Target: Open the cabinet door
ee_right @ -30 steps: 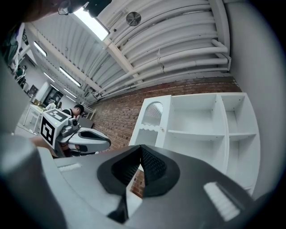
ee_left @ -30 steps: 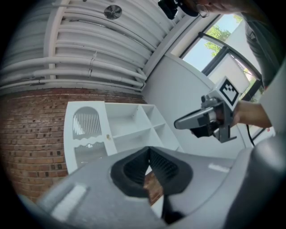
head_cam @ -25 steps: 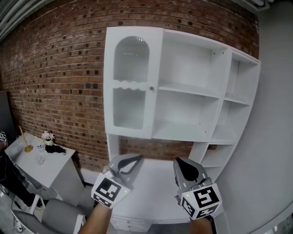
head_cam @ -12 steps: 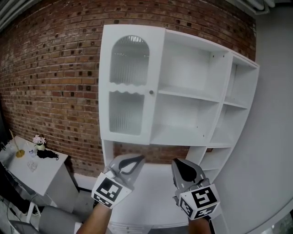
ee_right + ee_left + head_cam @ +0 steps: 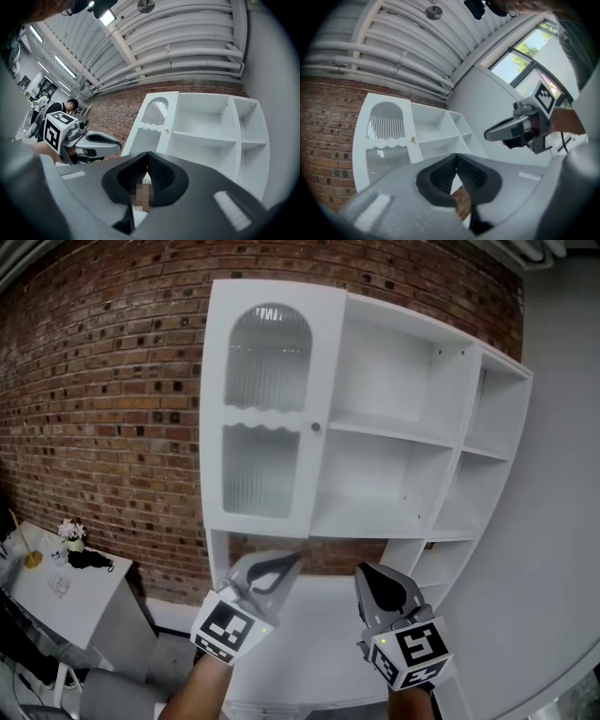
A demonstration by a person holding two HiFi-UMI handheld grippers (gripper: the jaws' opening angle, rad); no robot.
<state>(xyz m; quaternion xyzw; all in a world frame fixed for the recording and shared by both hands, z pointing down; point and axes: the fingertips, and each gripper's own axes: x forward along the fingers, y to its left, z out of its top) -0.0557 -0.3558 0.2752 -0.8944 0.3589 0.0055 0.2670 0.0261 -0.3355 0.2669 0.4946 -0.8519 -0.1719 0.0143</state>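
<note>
Since left gripper (image 5: 291, 562) & right gripper (image 5: 362, 571) jaws are together, empty, I'm on approach; next: lift to cabinet door (image 5: 267, 409) knob (image 5: 316, 427), spread jaws.

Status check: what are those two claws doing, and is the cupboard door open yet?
Left gripper, right gripper: both shut, empty, held low. Cabinet door closed, knob untouched. Nothing between grippers and knob.

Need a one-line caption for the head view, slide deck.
Left gripper and right gripper, both shut and empty, below a white cabinet whose glass door is closed.
</note>
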